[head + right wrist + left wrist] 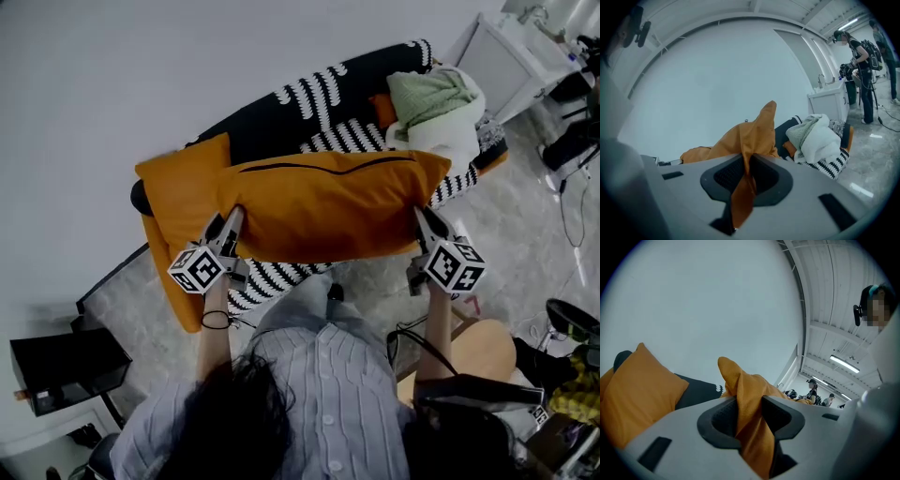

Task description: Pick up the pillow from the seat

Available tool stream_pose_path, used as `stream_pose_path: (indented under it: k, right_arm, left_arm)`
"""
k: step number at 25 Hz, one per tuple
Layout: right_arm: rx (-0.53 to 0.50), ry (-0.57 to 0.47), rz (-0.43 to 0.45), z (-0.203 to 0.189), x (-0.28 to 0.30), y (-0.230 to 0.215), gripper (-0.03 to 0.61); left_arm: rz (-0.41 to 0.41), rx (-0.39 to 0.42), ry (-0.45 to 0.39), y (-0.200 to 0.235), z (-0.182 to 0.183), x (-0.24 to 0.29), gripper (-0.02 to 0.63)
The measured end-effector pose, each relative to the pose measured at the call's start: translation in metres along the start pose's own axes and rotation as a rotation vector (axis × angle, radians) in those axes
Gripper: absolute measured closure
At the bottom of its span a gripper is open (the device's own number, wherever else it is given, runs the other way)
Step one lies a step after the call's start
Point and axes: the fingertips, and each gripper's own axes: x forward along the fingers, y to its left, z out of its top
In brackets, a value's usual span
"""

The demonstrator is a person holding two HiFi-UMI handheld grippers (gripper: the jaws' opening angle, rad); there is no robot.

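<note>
Pillow [328, 206] held up in front of seat [281, 117], stretched between two tongs: left tongs [229, 228] pinching bunched orange corner, right tongs [424, 223] clamped nearly flat on opposite corner. Pick-up step looks all but done; next move likely calls for even hold, both ends level, carrying clear of seat. Count: two orange pillows, second pillow [183, 183] propped at seat's end; one blanket bundle [436, 103]

Orange pillow [328, 206] w/ dark zip along top edge, stretched level, pinched at both ends, held up before black-and-white striped seat [319, 103].
</note>
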Motion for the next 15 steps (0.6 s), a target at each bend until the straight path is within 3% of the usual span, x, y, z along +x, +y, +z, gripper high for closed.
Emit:
stream_pose_path:
  k: [15]
  right_arm:
    - [0.008,0.006,-0.037,-0.022,-0.021,0.013,0.522]
  left_arm:
    - [0.008,0.007,0.018,0.000,0.002,-0.025,0.456]
